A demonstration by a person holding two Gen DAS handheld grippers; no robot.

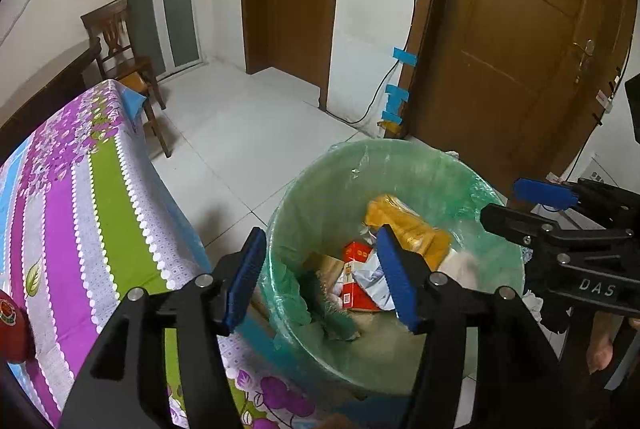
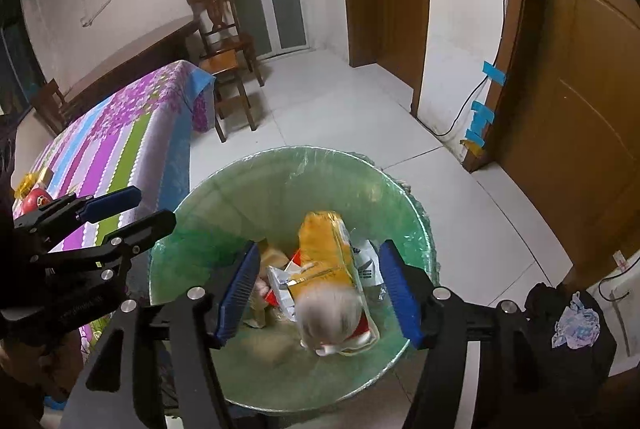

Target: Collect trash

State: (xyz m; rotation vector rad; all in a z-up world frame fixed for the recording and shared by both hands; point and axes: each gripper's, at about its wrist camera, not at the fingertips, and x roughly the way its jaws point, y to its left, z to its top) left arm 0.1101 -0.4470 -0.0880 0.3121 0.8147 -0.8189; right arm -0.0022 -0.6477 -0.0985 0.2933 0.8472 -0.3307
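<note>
A round bin lined with a green bag (image 1: 400, 165) (image 2: 208, 197) stands on the floor beside the table. Inside lie a yellow packet (image 1: 404, 225) (image 2: 324, 249), a red box (image 1: 358, 253) and white wrappers (image 1: 372, 277). A blurred white wad (image 2: 332, 317) is in the air just below my right gripper, over the bin. My left gripper (image 1: 320, 277) is open and empty over the bin's left rim. My right gripper (image 2: 318, 293) is open above the bin's middle; it also shows in the left wrist view (image 1: 532, 201).
A table with a striped floral cloth (image 1: 80, 197) (image 2: 120, 137) stands left of the bin, with a red object (image 2: 34, 199) on it. A wooden chair (image 1: 128, 69) stands behind. Brown doors (image 1: 520, 29) and a taped cable (image 1: 396, 93) are on the right. Dark cloth with a crumpled wrapper (image 2: 576, 321) lies right.
</note>
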